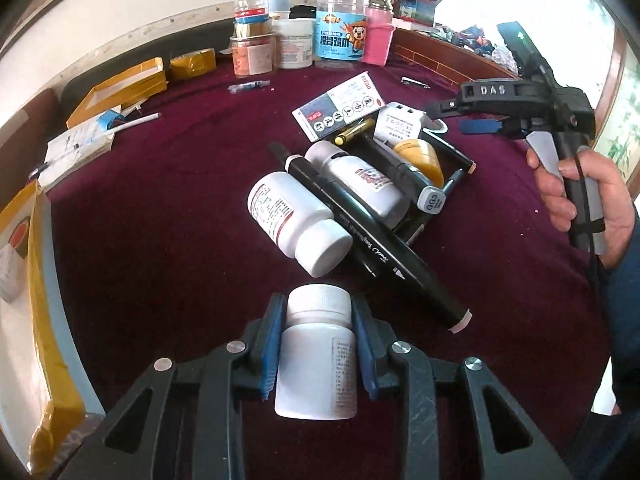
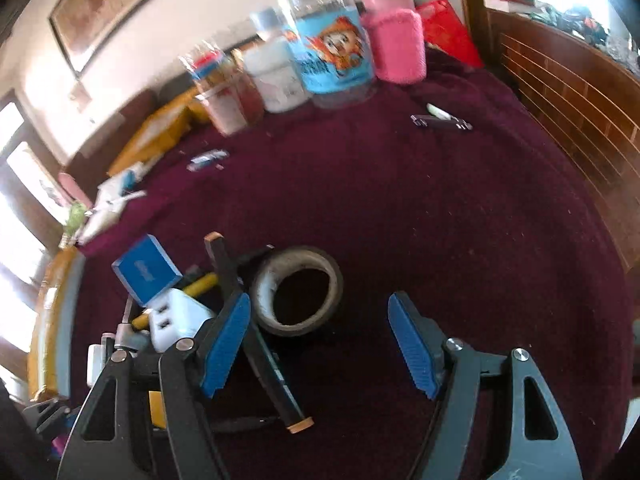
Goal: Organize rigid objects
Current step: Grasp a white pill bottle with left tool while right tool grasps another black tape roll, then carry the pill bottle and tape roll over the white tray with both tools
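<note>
My left gripper (image 1: 318, 344) is shut on a white pill bottle (image 1: 318, 360), held above the maroon cloth. Ahead lies a pile in a black tray (image 1: 448, 168): another white bottle (image 1: 296, 224), a third bottle (image 1: 362, 178), black markers (image 1: 384, 256), a yellow tape roll (image 1: 422, 156) and a white charger (image 1: 400, 124). My right gripper (image 2: 320, 340) is open and empty, over the cloth beside a tape roll (image 2: 298, 290), a marker (image 2: 256, 340), a blue box (image 2: 146, 270) and the white charger (image 2: 178, 318). It also shows in the left wrist view (image 1: 480, 124).
Jars and a pink bottle (image 1: 378, 36) stand in a row at the back of the table; a large clear jar with a blue label (image 1: 340, 36) is among them. Yellow boxes (image 1: 120, 88) and packets lie at the left. A wooden rail (image 2: 568, 92) borders the right side.
</note>
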Demonstrator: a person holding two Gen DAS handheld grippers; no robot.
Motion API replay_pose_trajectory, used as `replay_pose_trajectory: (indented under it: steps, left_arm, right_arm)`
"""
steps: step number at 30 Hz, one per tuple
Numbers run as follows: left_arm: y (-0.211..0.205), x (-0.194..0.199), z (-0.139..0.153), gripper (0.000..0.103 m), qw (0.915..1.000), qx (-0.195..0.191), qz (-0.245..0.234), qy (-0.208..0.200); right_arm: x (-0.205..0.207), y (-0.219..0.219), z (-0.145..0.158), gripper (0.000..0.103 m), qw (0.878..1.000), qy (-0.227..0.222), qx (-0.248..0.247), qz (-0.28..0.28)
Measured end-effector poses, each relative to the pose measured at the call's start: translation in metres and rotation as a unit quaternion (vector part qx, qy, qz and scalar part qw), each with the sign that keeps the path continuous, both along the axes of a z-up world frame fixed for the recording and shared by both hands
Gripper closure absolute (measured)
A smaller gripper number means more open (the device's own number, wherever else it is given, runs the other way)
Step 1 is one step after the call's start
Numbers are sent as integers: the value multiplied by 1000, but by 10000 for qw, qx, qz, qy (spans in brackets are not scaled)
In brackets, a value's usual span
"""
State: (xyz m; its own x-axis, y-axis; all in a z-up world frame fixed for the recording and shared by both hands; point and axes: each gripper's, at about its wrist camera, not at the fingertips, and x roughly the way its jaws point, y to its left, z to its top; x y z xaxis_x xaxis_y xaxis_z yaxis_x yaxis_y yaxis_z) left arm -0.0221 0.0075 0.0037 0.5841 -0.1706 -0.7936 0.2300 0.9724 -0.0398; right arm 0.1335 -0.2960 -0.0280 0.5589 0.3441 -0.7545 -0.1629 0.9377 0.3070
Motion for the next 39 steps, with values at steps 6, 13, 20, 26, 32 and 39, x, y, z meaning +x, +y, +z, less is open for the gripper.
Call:
replay_pose_trajectory:
  steps: [6, 13, 20, 26, 32, 39]
  left_arm:
    - [-1, 0, -1, 69, 10000, 78, 6, -32]
    - [-1, -1, -1, 69, 9999, 88, 26, -43]
    - [-2, -1, 0, 69, 9999, 142, 33, -46]
    - [-2, -1, 0, 69, 9999, 126, 40, -43]
    - [0, 0, 0, 69, 10000, 40, 61, -42]
    - [16, 0, 4, 69, 9987, -326, 373, -107]
  right_arm:
    - [23, 12, -1, 32, 9992, 277, -263, -73]
    - [31, 37, -9, 28, 9966, 158, -808, 17]
    - [24, 30, -11, 35, 9962, -113, -833, 209]
    - [20, 33, -6, 71, 9963, -357, -683, 390]
    - [17, 30, -1, 94, 9970, -411, -524, 399]
    - [7, 22, 21, 96, 9961, -794, -253, 280]
